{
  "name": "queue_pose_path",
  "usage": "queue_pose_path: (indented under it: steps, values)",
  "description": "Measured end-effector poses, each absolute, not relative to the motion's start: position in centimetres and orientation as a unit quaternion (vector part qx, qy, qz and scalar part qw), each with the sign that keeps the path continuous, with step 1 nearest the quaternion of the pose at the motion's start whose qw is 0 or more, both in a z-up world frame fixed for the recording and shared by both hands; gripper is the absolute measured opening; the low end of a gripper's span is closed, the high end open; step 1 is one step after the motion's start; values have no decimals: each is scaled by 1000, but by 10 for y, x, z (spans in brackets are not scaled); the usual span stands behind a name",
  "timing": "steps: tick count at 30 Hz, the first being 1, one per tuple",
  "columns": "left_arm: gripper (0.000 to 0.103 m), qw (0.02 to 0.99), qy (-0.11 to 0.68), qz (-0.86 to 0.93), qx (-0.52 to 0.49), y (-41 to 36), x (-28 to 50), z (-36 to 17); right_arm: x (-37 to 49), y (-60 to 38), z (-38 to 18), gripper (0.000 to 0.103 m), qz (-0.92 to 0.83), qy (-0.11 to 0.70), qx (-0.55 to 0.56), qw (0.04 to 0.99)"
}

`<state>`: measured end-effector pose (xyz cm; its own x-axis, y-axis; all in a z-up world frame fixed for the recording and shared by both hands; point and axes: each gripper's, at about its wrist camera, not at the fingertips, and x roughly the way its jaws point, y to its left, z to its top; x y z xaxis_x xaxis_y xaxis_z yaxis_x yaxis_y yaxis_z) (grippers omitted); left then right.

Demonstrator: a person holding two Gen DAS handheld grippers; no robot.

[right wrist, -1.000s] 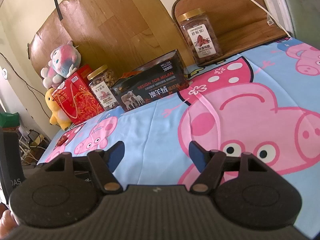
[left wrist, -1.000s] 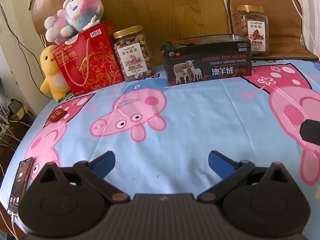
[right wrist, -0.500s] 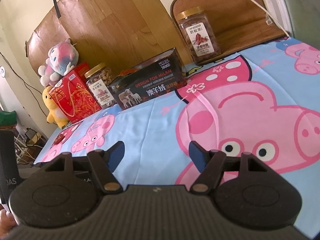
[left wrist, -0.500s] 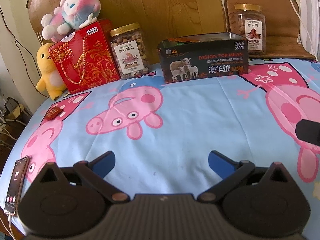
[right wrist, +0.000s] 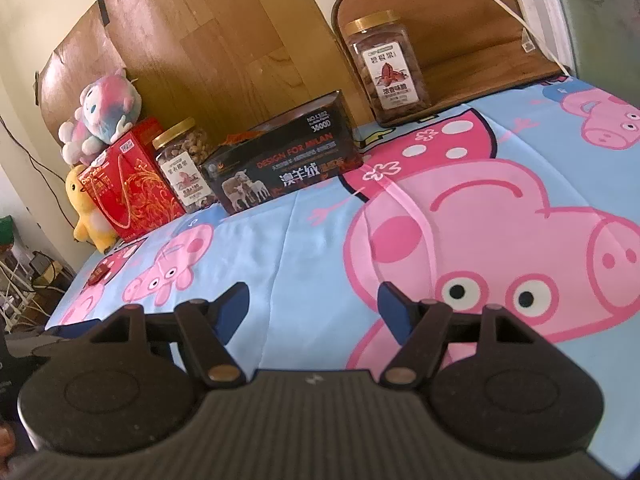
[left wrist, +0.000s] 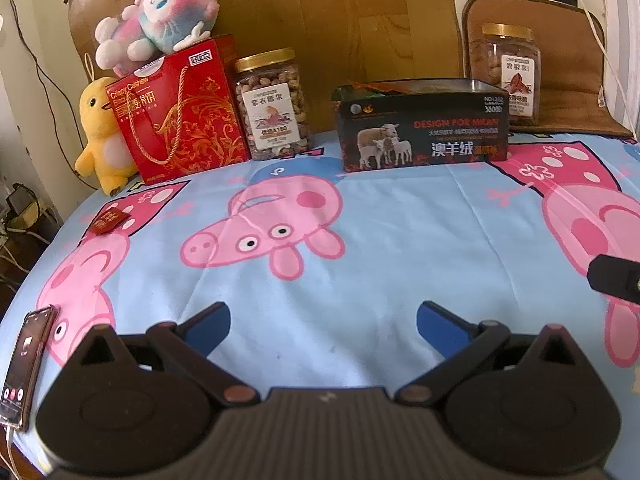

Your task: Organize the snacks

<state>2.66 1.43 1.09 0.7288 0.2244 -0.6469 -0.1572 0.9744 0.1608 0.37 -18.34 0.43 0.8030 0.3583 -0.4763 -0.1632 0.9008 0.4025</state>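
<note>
Along the back of the bed stand a red cashew gift bag (left wrist: pixel 180 112) (right wrist: pixel 132 188), a gold-lidded jar of nuts (left wrist: pixel 272 106) (right wrist: pixel 184 168), an open black box (left wrist: pixel 424 128) (right wrist: pixel 280 168) printed with sheep, and a second nut jar (left wrist: pixel 510 74) (right wrist: pixel 386 68) at the far right. A small red snack packet (left wrist: pixel 109 220) (right wrist: pixel 99 274) lies alone near the left edge. My left gripper (left wrist: pixel 323 324) and right gripper (right wrist: pixel 313 306) both hover open over the sheet, well short of the snacks, with nothing between their fingers.
A pastel plush toy (left wrist: pixel 156 12) sits on the red bag, with a yellow plush (left wrist: pixel 100 136) beside it. A phone (left wrist: pixel 24 364) lies at the near left edge of the cartoon-pig sheet (left wrist: pixel 400 232). Wooden boards and a brown cushion (left wrist: pixel 560 64) back the bed.
Both grippers have drifted slightly, so the row of snacks sits a little differently in each view. Their jaws stay open and nothing on the bed has moved.
</note>
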Motion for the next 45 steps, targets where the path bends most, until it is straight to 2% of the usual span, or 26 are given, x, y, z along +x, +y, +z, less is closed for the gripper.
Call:
queue_pose_path:
  steps: [45]
  values:
    - [103, 925, 371, 72, 34, 13, 28, 5, -2, -172, 4, 73, 132, 261, 164, 942]
